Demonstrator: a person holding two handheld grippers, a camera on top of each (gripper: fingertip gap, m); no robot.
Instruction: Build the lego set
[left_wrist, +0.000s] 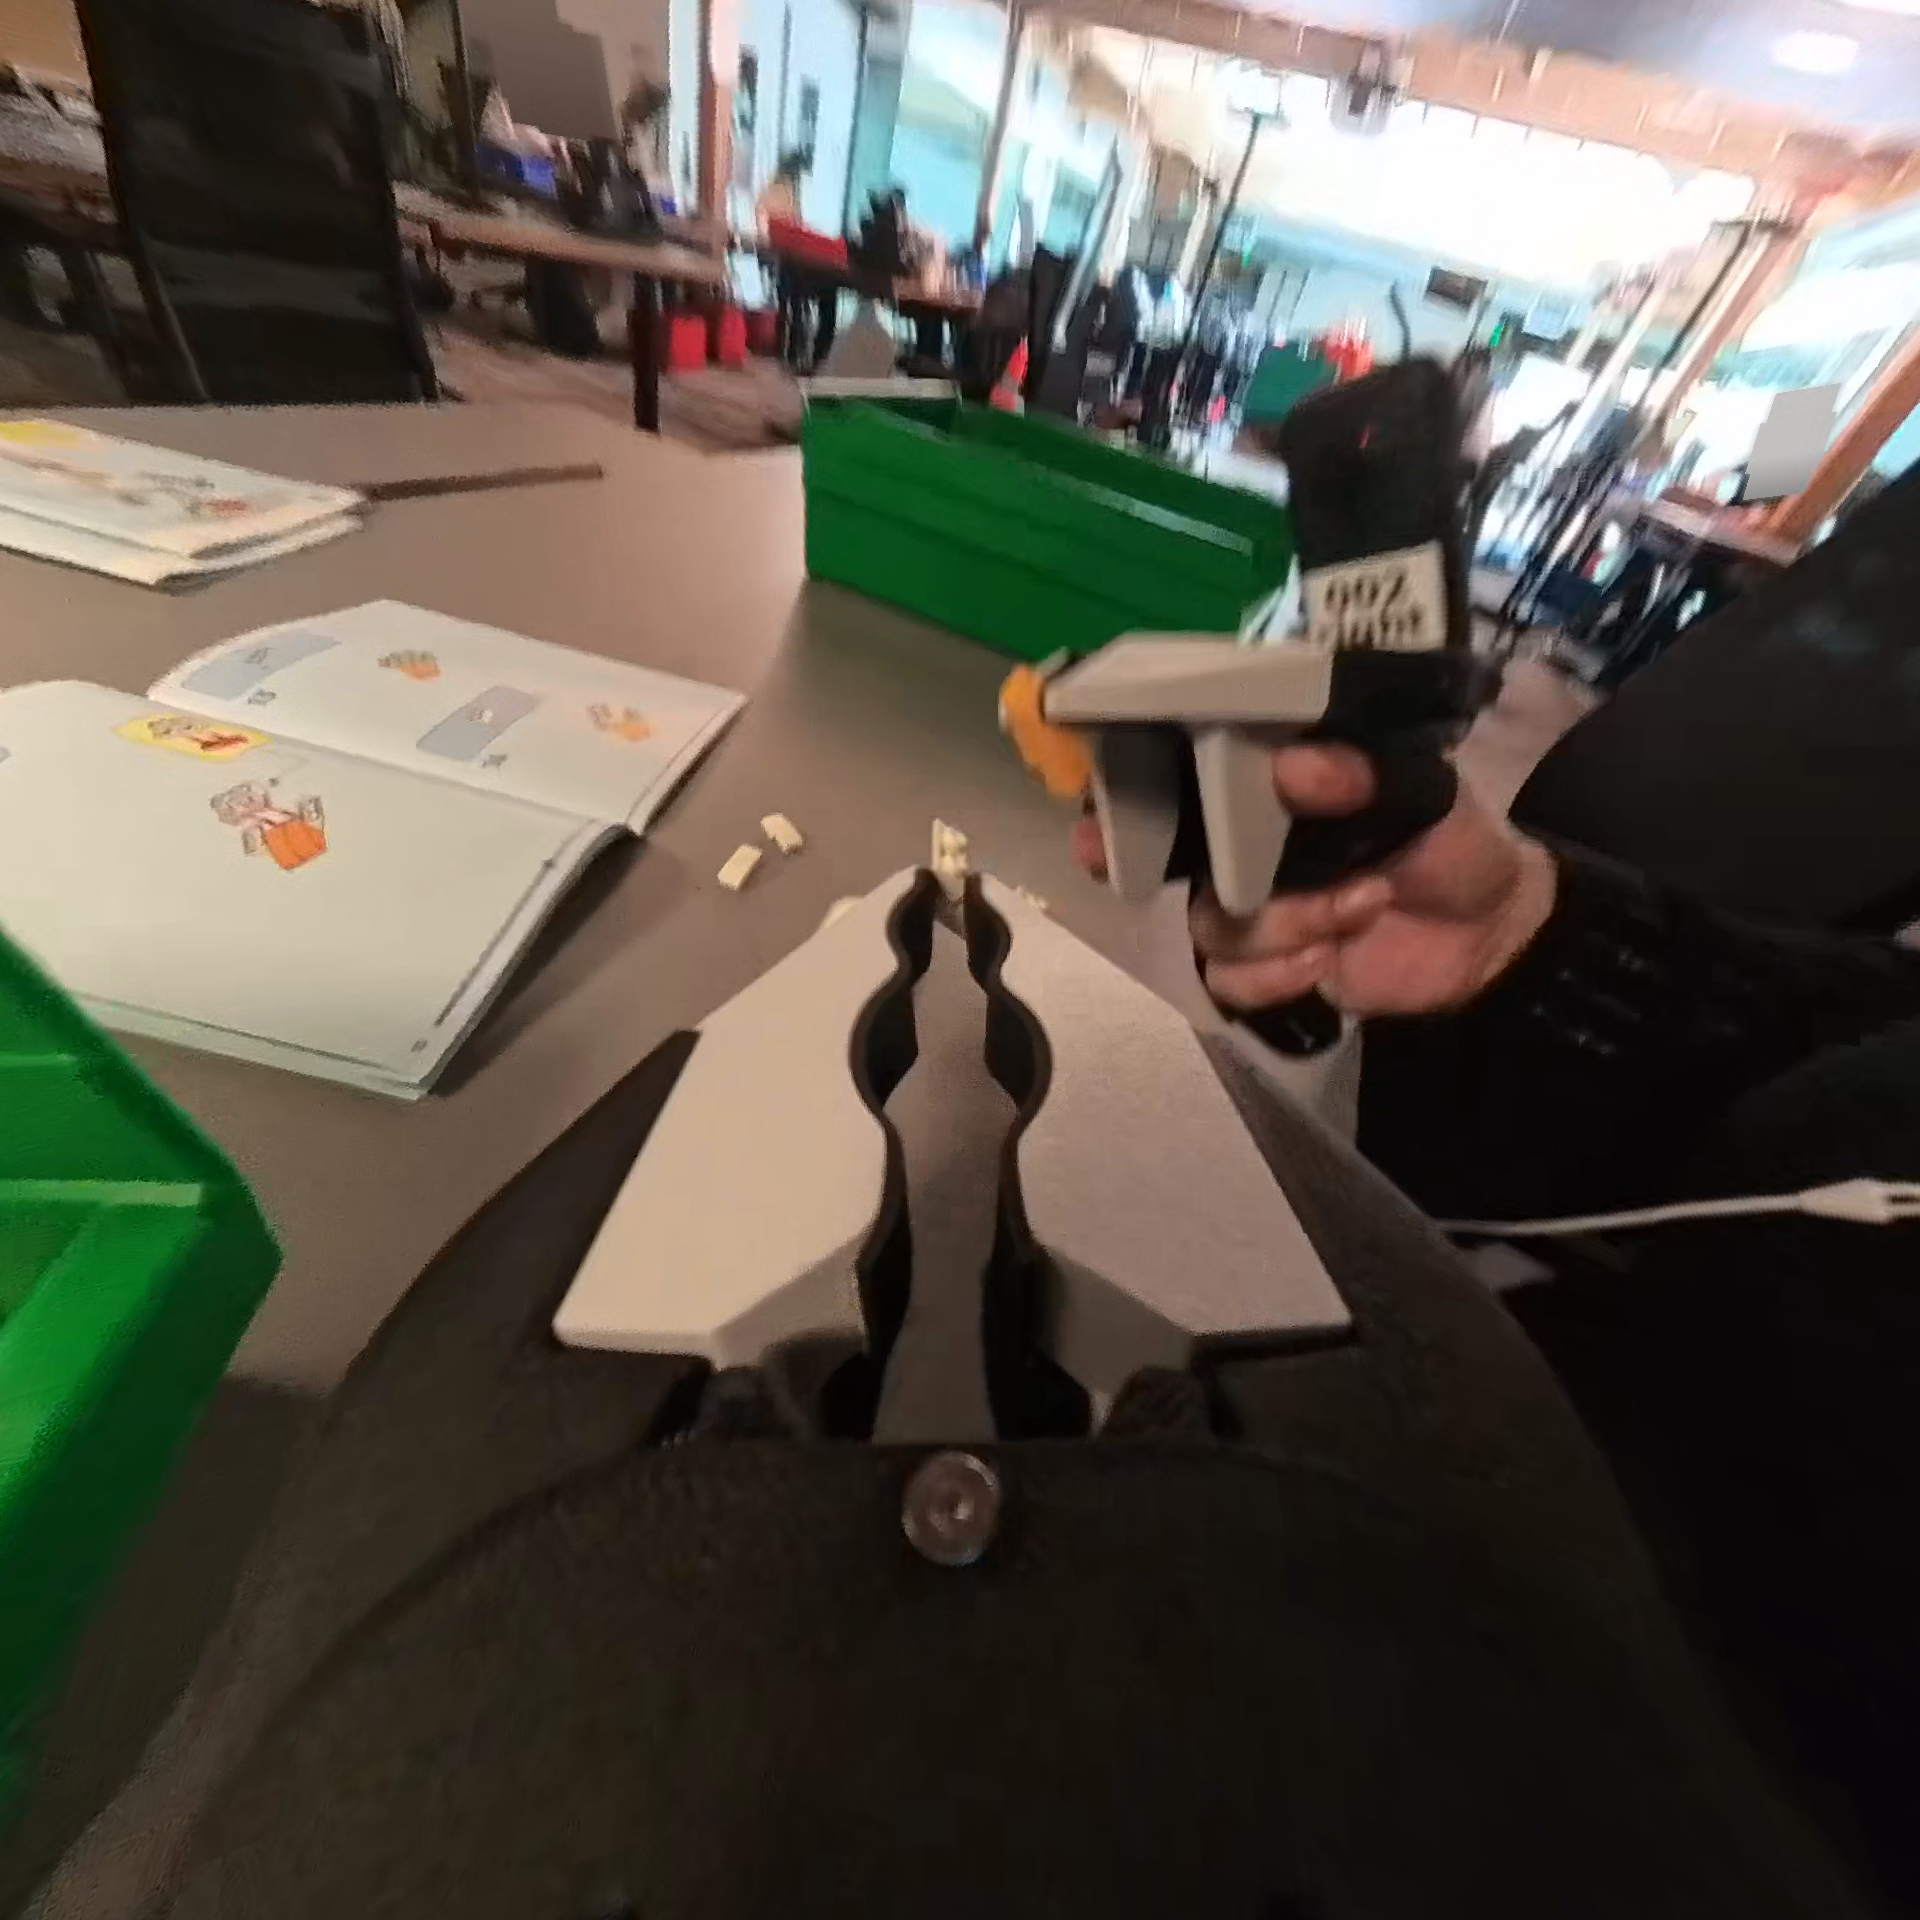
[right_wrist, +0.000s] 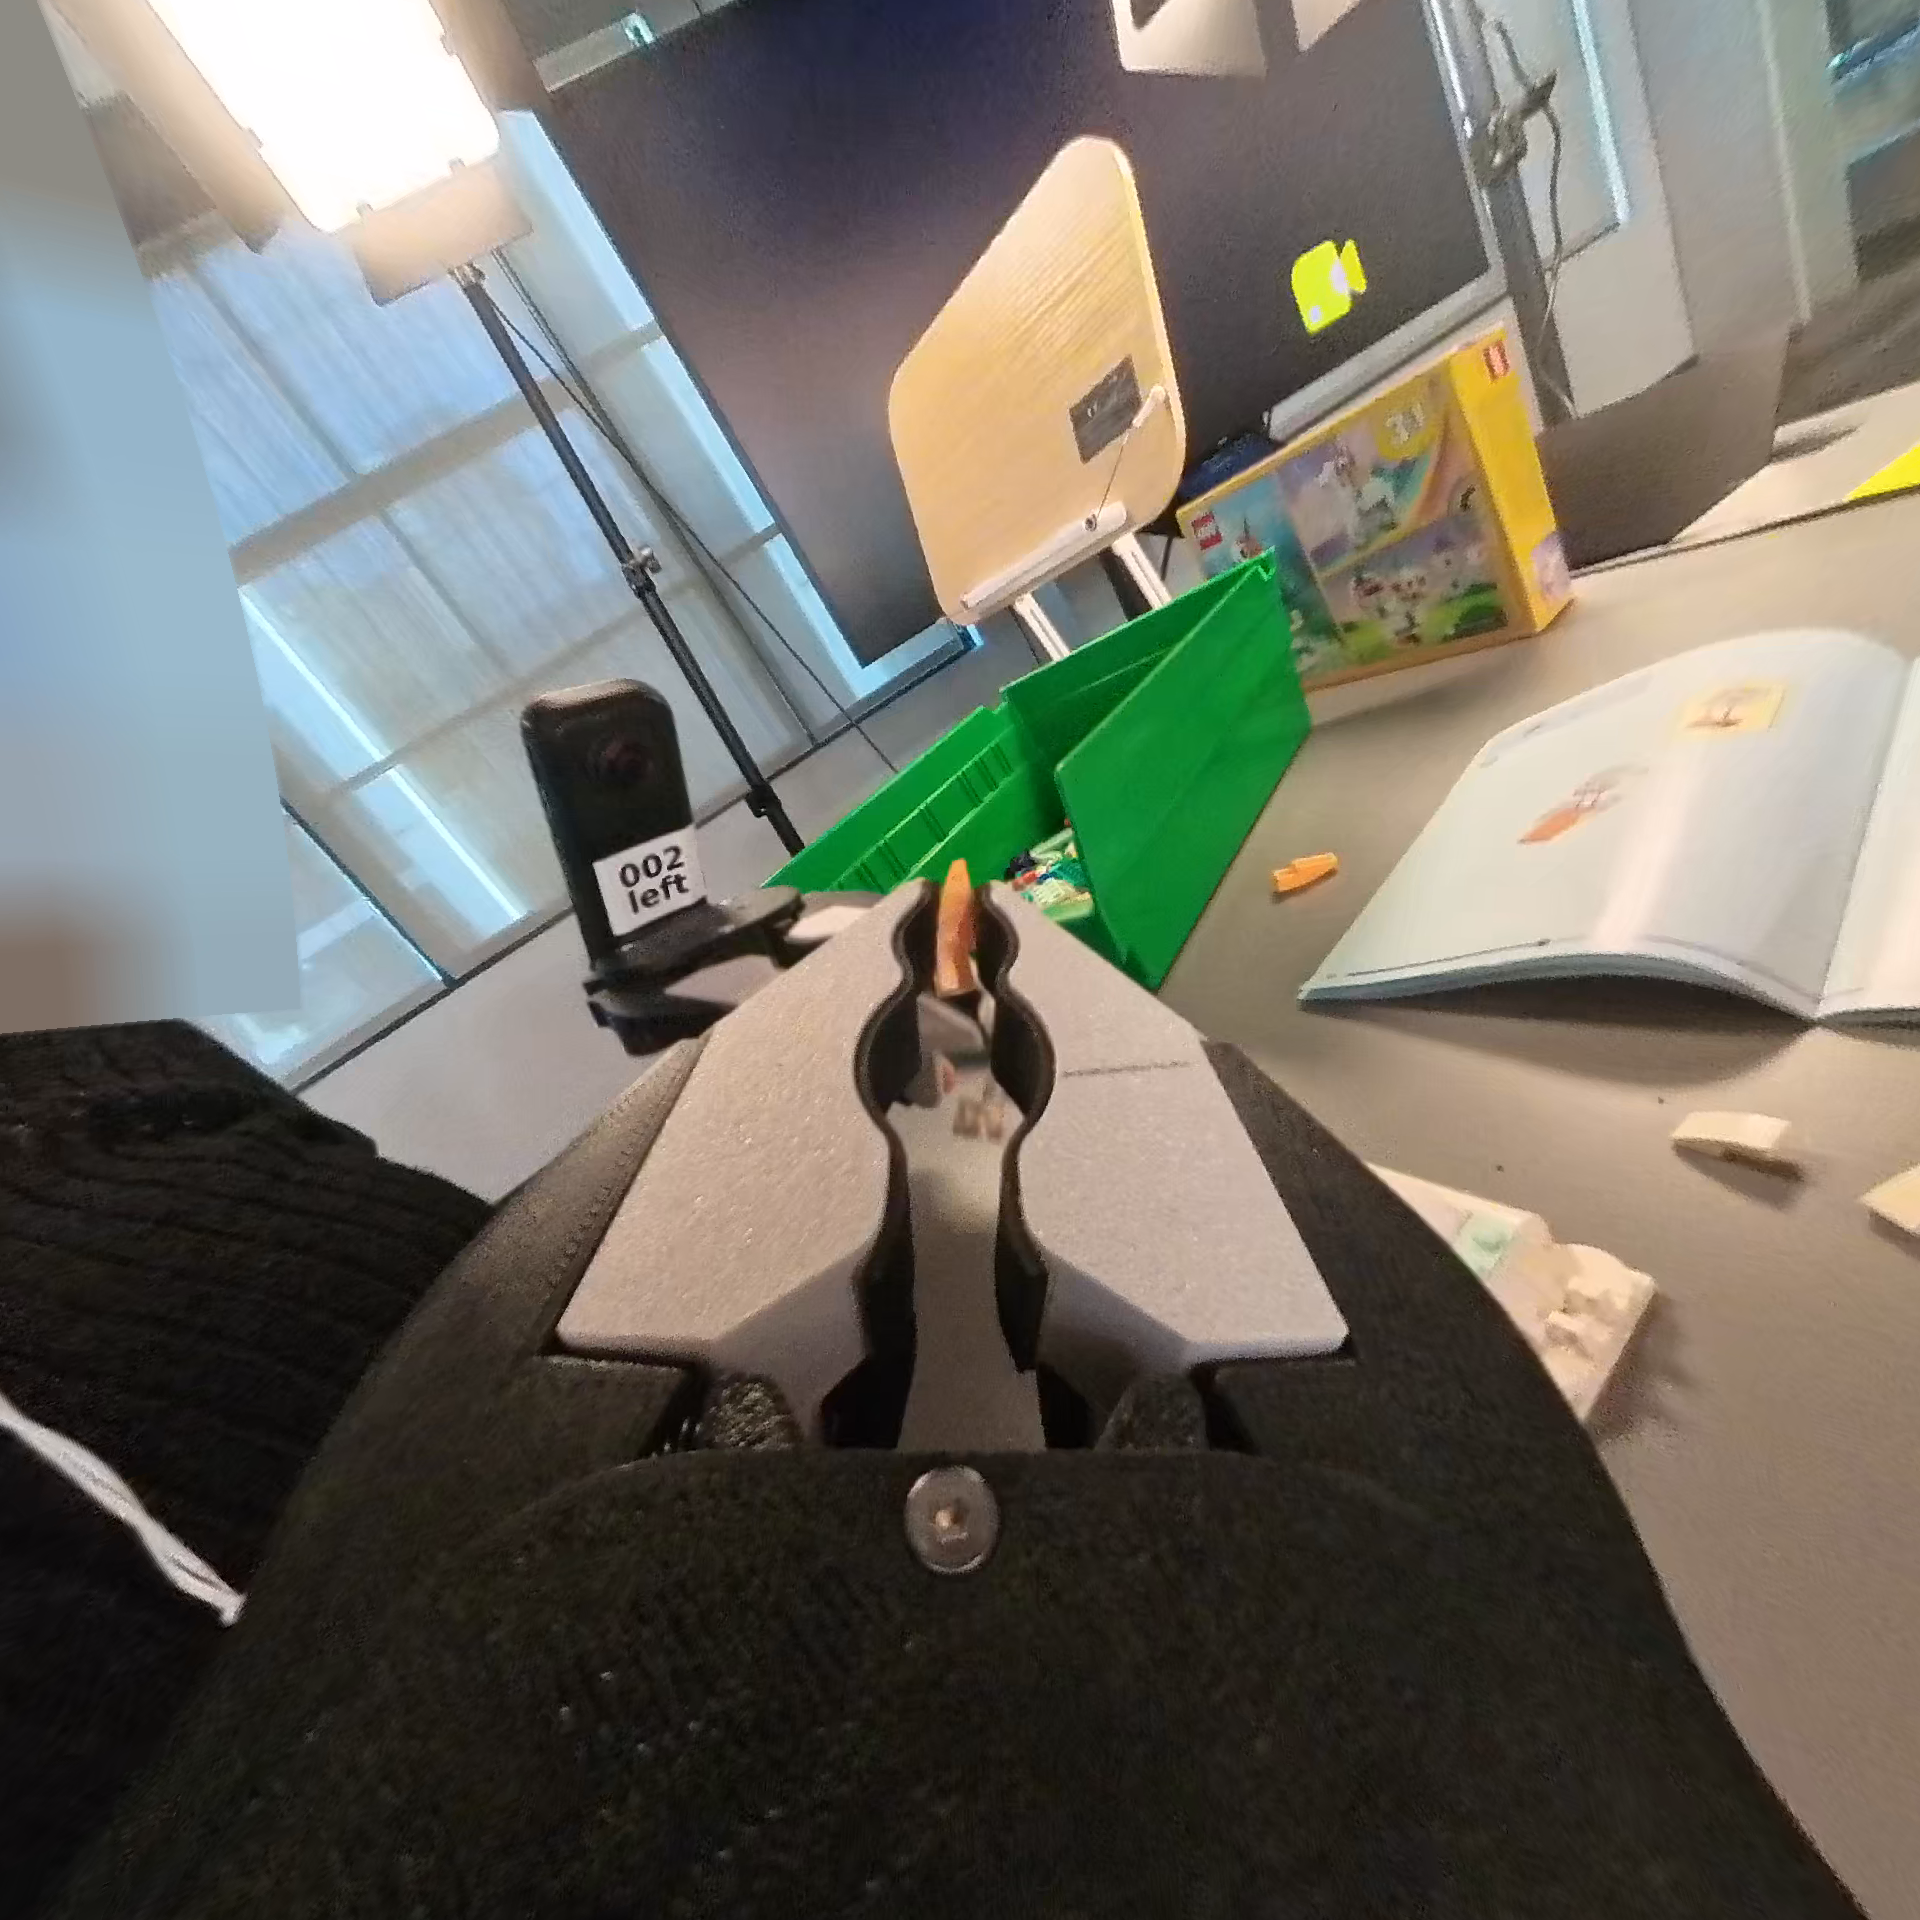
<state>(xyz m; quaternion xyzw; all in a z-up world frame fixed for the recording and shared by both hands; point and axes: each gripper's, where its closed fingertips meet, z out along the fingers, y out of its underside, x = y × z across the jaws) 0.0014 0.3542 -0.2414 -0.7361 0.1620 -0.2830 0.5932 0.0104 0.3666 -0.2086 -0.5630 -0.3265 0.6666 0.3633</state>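
In the left wrist view my left gripper (left_wrist: 943, 883) is shut on a small white brick (left_wrist: 950, 847) that sticks out past its tips, just above the grey table (left_wrist: 852, 675). My right gripper (left_wrist: 1055, 717) is held to its right by a hand and is shut on an orange brick (left_wrist: 1039, 732). In the right wrist view my right gripper (right_wrist: 956, 899) pinches that orange brick (right_wrist: 954, 930) upright between its tips. A partly built white piece (right_wrist: 1558, 1309) lies to the right of the right gripper's body.
An open instruction booklet (left_wrist: 312, 831) lies left, with two loose white bricks (left_wrist: 764, 847) beside it. Green bins stand at the back (left_wrist: 1018, 540) and near left (left_wrist: 83, 1299). A loose orange brick (right_wrist: 1304, 871), white bricks (right_wrist: 1735, 1141) and the set's box (right_wrist: 1382, 530) show in the right wrist view. Only a small space, under 4 cm, lies between the two pairs of fingers. The partly built white piece (right_wrist: 1558, 1309) is about equally far from each gripper, around 12 cm.
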